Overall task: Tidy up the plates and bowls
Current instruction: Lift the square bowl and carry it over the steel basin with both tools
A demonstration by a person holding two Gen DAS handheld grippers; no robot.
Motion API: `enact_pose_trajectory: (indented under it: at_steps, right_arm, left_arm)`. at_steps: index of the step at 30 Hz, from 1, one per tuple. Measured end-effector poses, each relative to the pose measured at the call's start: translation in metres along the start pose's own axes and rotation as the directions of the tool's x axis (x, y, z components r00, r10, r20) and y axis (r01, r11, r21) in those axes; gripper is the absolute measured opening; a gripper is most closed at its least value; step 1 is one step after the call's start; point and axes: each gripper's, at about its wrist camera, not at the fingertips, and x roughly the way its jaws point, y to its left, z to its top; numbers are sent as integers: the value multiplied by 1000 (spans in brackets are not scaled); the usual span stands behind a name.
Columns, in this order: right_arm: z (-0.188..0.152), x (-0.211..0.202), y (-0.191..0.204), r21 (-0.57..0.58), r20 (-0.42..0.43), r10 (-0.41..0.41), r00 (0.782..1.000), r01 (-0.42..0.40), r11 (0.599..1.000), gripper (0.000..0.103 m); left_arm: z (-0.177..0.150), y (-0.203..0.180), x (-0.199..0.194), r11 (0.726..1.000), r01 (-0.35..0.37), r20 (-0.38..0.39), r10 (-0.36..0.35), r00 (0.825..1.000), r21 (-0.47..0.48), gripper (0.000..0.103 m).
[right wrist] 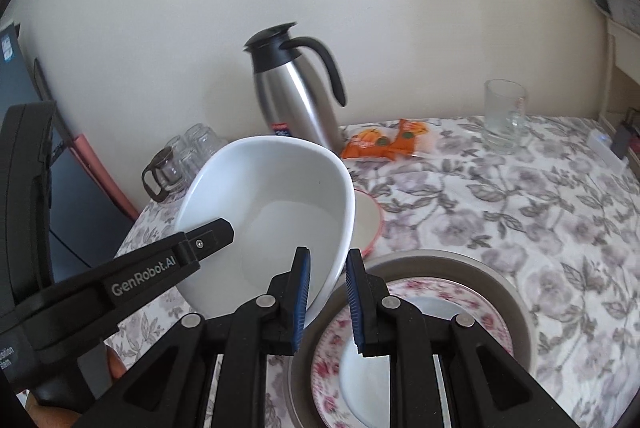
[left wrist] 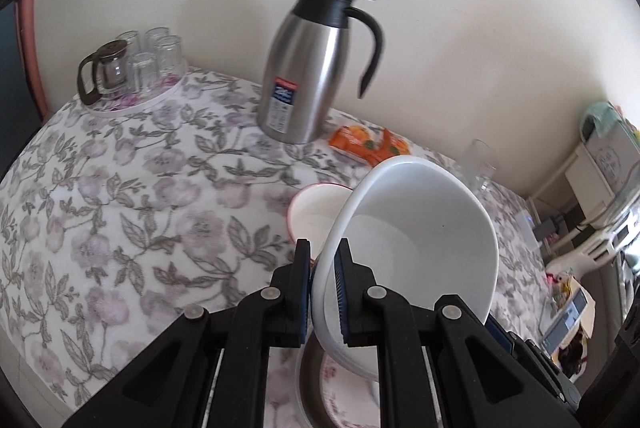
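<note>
A large white bowl [left wrist: 420, 228] hangs tilted above the flowered tablecloth, held from two sides. My left gripper [left wrist: 324, 248] is shut on its near rim. In the right wrist view the same white bowl [right wrist: 272, 196] has its right rim between the pads of my right gripper [right wrist: 326, 256], which is shut on it, and a left gripper finger [right wrist: 208, 234] lies over its left rim. Behind the bowl stands a small red-rimmed bowl [left wrist: 312, 212] [right wrist: 368, 220]. Below it a floral plate [right wrist: 492, 308] lies in a grey round pan [right wrist: 440, 260].
A steel thermos jug [left wrist: 308, 68] [right wrist: 296, 100] stands at the back by the wall. A tray of upturned glasses [left wrist: 148, 64] with a small glass pot is at the back left. An orange snack packet [right wrist: 384, 142] and a glass mug [right wrist: 502, 120] sit at the back right.
</note>
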Motion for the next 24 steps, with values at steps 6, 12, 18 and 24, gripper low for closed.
enact_pose_trajectory:
  at_steps: [6,12,18,24]
  right_arm:
    - [-8,-16,-22,30,16,-15,1000,14,999,20]
    - [-17,-32,-45,51,21,-45,999,44,998,20]
    - [-23,-40,-63,77,6,-69,998,69,995,20]
    - [-30,-40,-71,75,-18,-71,997,72,995,20]
  left_arm:
    - [-13,-28,-5,999,1,-4,0,1000,42,12]
    - [-24,-55,-8,997,10,-12,-9,1000,83,12]
    - [-37,-73,-5,994,25,-47,-20,999,107,12]
    - [-46,-78,-3,994,29,-79,-21,997,107,12]
